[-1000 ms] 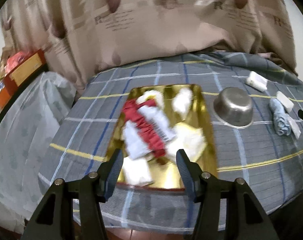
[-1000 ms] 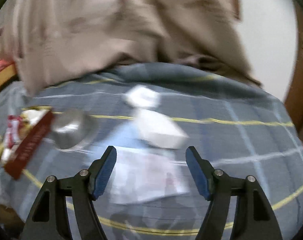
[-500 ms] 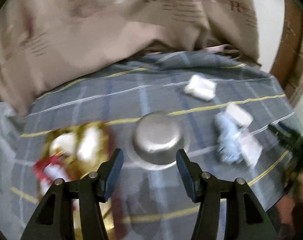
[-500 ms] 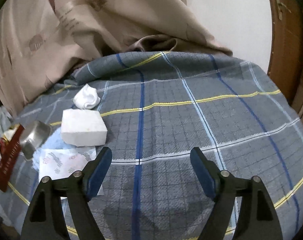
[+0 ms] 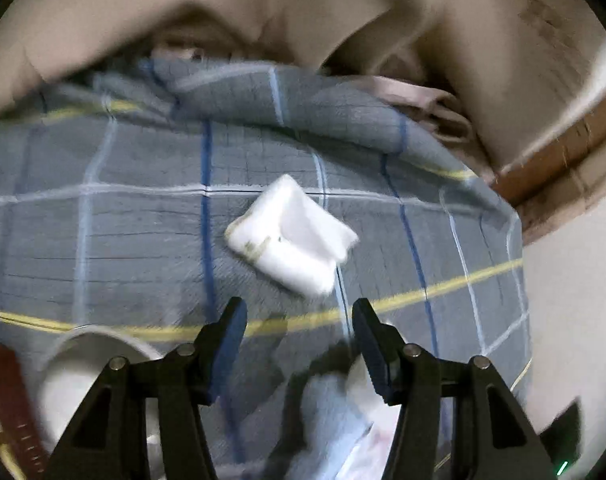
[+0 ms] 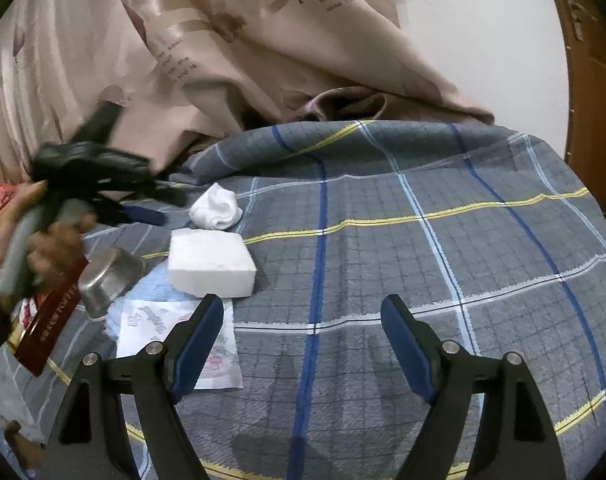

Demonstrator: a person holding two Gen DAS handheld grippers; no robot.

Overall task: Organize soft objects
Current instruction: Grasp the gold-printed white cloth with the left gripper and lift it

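My left gripper [image 5: 299, 328] is open and hangs just short of a white folded cloth [image 5: 291, 236] on the checked bedspread, with nothing between its jaws. Under it lie a light blue cloth [image 5: 327, 412] and a steel bowl [image 5: 95, 356]. In the right wrist view the left gripper [image 6: 163, 206], blurred and held by a hand [image 6: 51, 248], points at the crumpled white cloth [image 6: 217, 206]. A white foam block [image 6: 211, 264] sits in front of it, on the blue cloth [image 6: 155, 280] beside a printed tissue packet [image 6: 155, 328]. My right gripper [image 6: 303, 332] is open over bare bedspread.
The steel bowl [image 6: 111, 276] lies tipped next to a red-rimmed tray [image 6: 51, 320] at the left. A beige printed curtain [image 6: 223, 60] hangs behind the bed. A wooden door [image 6: 595, 80] stands at the right, past the bedspread's edge [image 6: 583, 200].
The left gripper swept right from the gold tray, past the bowl, to the white folded cloth. The right gripper swung right off the foam block, opened wider and now holds still.
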